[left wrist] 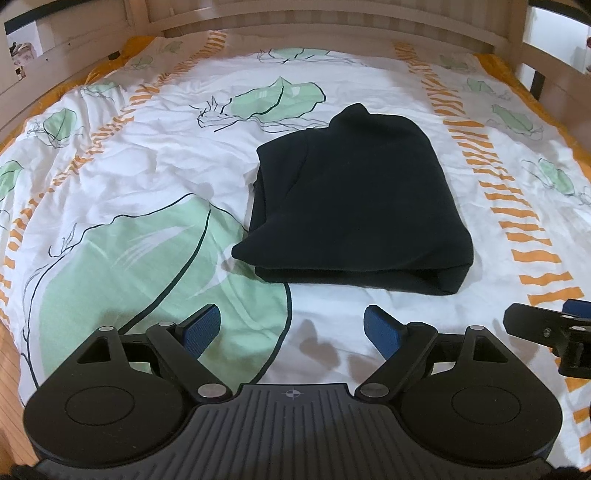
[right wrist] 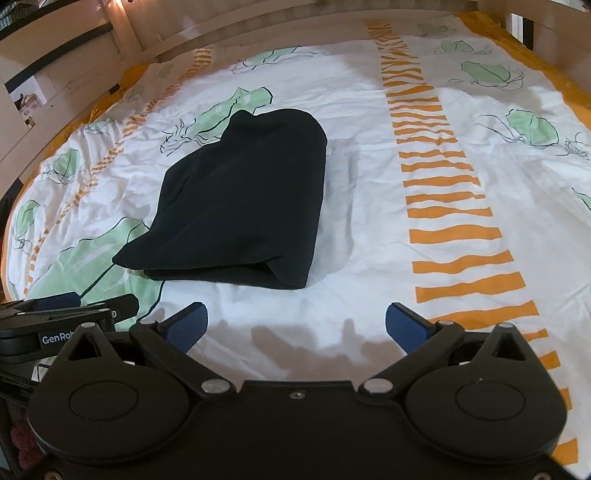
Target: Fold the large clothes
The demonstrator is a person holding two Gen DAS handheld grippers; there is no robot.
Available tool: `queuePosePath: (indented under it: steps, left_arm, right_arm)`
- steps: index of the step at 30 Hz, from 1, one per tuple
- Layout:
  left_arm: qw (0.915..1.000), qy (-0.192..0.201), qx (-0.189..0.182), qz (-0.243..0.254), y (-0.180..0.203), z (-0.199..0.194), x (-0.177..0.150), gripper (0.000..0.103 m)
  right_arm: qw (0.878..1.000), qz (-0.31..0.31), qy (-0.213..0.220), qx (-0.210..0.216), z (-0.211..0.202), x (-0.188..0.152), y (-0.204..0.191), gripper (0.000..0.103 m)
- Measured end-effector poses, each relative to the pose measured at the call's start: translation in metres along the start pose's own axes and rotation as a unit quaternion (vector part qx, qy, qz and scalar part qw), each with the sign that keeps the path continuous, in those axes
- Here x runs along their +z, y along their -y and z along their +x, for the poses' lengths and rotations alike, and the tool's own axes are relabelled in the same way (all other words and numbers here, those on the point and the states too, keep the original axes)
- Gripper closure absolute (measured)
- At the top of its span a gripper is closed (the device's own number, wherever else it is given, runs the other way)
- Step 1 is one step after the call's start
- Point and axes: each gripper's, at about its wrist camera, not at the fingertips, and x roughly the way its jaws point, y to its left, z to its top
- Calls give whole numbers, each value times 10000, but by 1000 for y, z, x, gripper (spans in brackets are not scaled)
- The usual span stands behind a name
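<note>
Dark garment (left wrist: 354, 199) sits folded mid-bed (left wrist: 147, 155), nearer my edge; my left tool (left wrist: 291, 328) and right tool (right wrist: 295, 325) both hang spread, pinching nothing; careless grabbing might catch just the top layer and undo it.

Black garment (left wrist: 354, 199) on white bedsheet (left wrist: 147, 147) with green leaves, orange stripes

A bedroom in a home: a bed (left wrist: 147, 155) spread with a white duvet cover (right wrist: 369, 184) printed in green leaves and orange stripes, a pale wooden bed frame (left wrist: 332, 26) along its far edge.
</note>
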Motion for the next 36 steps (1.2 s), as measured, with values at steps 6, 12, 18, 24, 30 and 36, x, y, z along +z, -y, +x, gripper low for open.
queuePosePath:
  steps: [6, 12, 18, 24, 30, 36]
  left_arm:
    - [10000, -29, -3, -16, 0, 2, 1, 18]
    - [10000, -51, -30, -5, 1, 2, 0, 18]
    - [10000, -43, -42, -9, 2, 1, 1, 18]
    - [10000, 22, -61, 19, 4, -2, 2, 18]
    - [9999, 127, -28, 35, 3, -5, 5, 18]
    - [9997, 222, 13, 72, 2, -6, 8, 18]
  right_arm:
    - [10000, -26, -60, -7, 4, 2, 0, 1]
    - [10000, -43, -64, -15, 6, 3, -3, 1]
    - [9999, -98, -86, -9, 8, 4, -5, 1]
    - [9999, -137, -86, 20, 7, 4, -8, 1]
    - [9999, -155, -68, 30, 6, 5, -9, 1]
    - [9998, -204, -67, 29, 7, 6, -12, 1]
